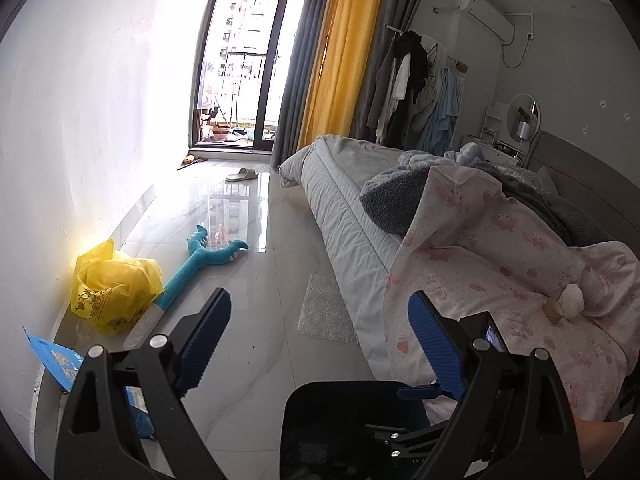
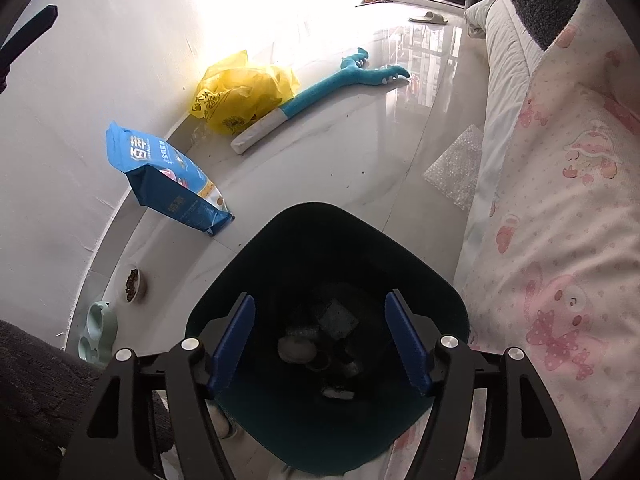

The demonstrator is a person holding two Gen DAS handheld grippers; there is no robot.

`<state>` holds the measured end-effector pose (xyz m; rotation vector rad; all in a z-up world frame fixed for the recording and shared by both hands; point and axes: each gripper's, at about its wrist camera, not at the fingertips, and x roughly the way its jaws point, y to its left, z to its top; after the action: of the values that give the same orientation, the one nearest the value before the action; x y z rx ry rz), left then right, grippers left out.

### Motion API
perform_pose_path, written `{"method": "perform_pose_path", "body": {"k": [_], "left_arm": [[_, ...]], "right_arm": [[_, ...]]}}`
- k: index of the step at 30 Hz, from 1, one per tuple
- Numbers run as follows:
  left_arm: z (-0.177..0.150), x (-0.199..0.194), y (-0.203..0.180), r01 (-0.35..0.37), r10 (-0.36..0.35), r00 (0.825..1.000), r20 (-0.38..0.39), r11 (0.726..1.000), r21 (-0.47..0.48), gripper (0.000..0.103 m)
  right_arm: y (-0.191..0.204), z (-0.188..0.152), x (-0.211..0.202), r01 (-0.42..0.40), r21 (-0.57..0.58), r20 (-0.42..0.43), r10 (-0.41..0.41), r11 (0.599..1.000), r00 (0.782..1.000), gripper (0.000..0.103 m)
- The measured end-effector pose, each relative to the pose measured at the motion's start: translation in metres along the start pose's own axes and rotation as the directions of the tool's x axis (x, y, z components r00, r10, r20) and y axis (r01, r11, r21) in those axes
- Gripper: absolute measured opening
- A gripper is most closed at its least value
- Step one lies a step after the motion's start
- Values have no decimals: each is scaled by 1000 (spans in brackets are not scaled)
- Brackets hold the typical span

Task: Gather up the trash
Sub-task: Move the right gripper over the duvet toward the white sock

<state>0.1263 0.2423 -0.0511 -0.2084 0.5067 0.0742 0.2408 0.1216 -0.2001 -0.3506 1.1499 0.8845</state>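
Both my grippers are wide w/ nothing in them. Right gripper (image 2: 320,344) hangs over the dark trash bin (image 2: 280,240), blue fingers (image 2: 234,344) spread apart, nothing between the pads. I look right down inside the bin. It's dark in there. I see a pale round lump (image 2: 296,348), a grey square thing (image 2: 340,316) & a small white bit (image 2: 338,394) at the bottom, but can't tell what they are. Bin's near edge is cut off behind my gripper.

Left gripper (image 1: 320,328) is wide too, empty, pointing out over the floor (image 1: 256,300) next to the bed. Only the bin's top rim shows in this view, low down, partly behind the gripper.

Trash I can spot: a crumpled white wad (image 1: 570,300) on the pink bunny blanket (image 1: 500,264) on the bed. A sheet of bubble wrap (image 1: 326,308) lies on the floor, touching the bed's side. A yellow plastic bag (image 2: 240,92) sits by the wall, can't see what's inside. A blue food bag (image 2: 168,176) leans by the wall, cut off in the left view. A blue dino toy (image 2: 320,92) lies just beside the yellow bag. A pet bowl (image 2: 132,282) w/ kibble is near the wall.
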Motion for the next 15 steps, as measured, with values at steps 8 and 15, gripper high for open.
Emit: {"method": "perform_pose_path", "body": {"k": [8, 15], "left_arm": [[4, 7, -26, 2, -2, 1000, 3, 999, 41, 93], [7, 14, -55, 33, -33, 999, -2, 995, 90, 94]], "right_arm": [[-12, 3, -40, -10, 10, 102, 9, 1000, 995, 74], [-39, -3, -76, 21, 42, 190, -29, 999, 981, 75]]}}
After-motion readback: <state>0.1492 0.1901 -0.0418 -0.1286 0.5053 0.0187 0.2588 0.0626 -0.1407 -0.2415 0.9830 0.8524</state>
